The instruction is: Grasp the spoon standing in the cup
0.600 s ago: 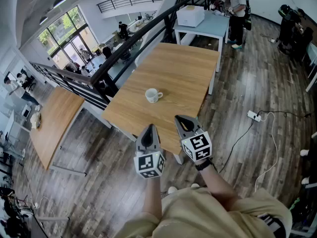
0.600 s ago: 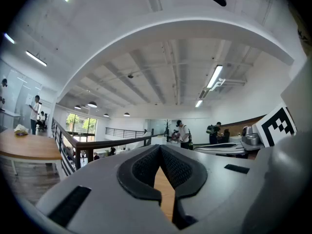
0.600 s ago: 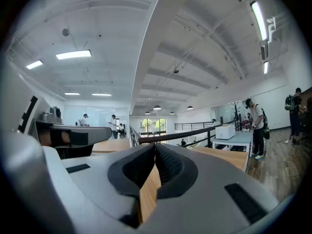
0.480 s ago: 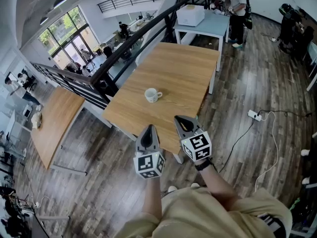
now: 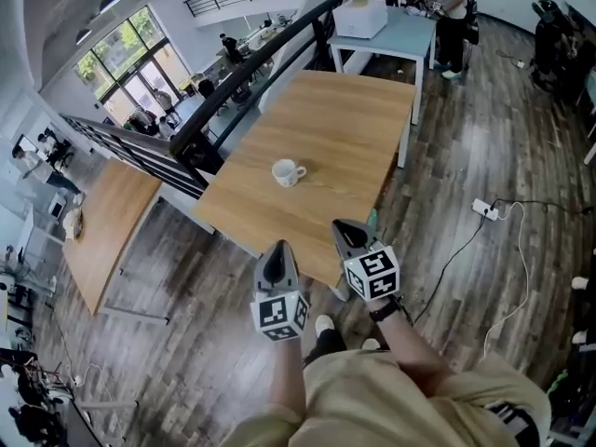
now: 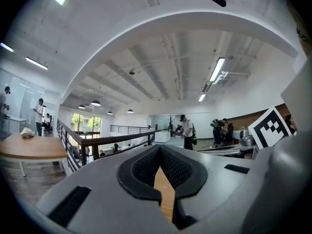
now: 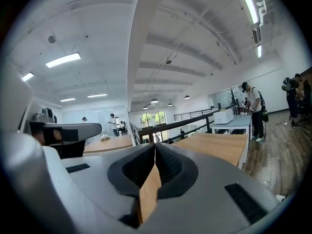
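Note:
A white cup (image 5: 288, 172) with a handle stands near the middle of the wooden table (image 5: 335, 128). It is too small in the head view to make out a spoon in it. My left gripper (image 5: 277, 249) is held over the floor just short of the table's near edge, jaws shut and empty. My right gripper (image 5: 344, 225) hangs over the near edge, shut with nothing in it. Both are well short of the cup. In the left gripper view the left gripper's (image 6: 159, 147) pads meet at the tip, and in the right gripper view so do the right gripper's (image 7: 154, 145).
A pale blue table (image 5: 396, 37) with a white box (image 5: 359, 19) stands behind the wooden one, a person (image 5: 453, 12) beside it. A black railing (image 5: 233, 87) runs along the left. Another wooden table (image 5: 98, 226) is at the left. A power strip (image 5: 484, 209) lies on the floor.
The view has shifted a little: the table sits slightly higher in the picture and both grippers slightly lower. A shoe now shows below them. Both grippers stay shut.

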The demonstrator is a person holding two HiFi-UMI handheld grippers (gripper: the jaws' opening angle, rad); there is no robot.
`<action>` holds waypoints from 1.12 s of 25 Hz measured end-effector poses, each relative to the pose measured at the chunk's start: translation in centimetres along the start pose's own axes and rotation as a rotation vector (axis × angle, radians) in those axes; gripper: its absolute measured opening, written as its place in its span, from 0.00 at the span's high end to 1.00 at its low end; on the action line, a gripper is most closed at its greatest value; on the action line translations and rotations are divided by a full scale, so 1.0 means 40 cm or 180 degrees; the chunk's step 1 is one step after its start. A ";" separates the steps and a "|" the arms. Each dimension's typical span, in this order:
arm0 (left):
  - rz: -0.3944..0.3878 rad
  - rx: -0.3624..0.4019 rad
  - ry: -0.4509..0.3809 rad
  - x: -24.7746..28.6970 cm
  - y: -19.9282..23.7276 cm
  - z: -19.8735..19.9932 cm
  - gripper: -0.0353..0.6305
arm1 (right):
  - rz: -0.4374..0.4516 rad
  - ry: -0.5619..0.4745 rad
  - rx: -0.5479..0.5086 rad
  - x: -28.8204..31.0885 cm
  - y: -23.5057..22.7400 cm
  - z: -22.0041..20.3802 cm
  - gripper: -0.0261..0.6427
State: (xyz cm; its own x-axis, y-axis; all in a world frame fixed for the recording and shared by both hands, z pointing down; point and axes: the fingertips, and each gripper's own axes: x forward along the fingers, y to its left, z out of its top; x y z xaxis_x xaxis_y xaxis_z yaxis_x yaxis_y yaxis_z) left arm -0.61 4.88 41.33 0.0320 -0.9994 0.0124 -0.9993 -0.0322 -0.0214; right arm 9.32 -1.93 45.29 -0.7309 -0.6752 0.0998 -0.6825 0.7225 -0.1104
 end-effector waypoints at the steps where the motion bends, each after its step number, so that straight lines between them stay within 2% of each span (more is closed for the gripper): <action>1: -0.0007 -0.0012 -0.0006 0.008 0.007 -0.001 0.93 | -0.0001 -0.0005 -0.0006 0.011 0.001 0.003 0.94; 7: -0.0053 -0.0101 -0.0027 0.096 0.074 -0.025 0.93 | -0.0037 0.0092 -0.0033 0.115 -0.010 -0.016 0.94; 13: -0.0044 -0.0253 -0.0187 0.250 0.201 0.001 0.93 | -0.0047 0.0090 -0.0300 0.275 -0.028 0.045 0.94; 18: -0.0111 -0.0166 -0.0314 0.357 0.292 0.041 0.93 | -0.0109 0.0092 -0.0396 0.408 -0.024 0.089 0.94; 24: -0.0299 -0.0282 -0.0165 0.445 0.384 -0.015 0.93 | -0.0246 0.0160 -0.0306 0.530 -0.026 0.064 0.94; 28: -0.0433 -0.0372 -0.0058 0.494 0.404 -0.051 0.93 | -0.0354 0.0260 -0.0260 0.578 -0.042 0.034 0.94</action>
State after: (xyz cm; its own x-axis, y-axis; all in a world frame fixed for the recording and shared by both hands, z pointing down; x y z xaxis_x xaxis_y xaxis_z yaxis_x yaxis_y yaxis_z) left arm -16.18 -15.35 43.26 0.1662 -0.9860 -0.0109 -0.9814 -0.1665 0.0956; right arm -6.43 -18.95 46.44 -0.6463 -0.7397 0.1874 -0.7547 0.6559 -0.0139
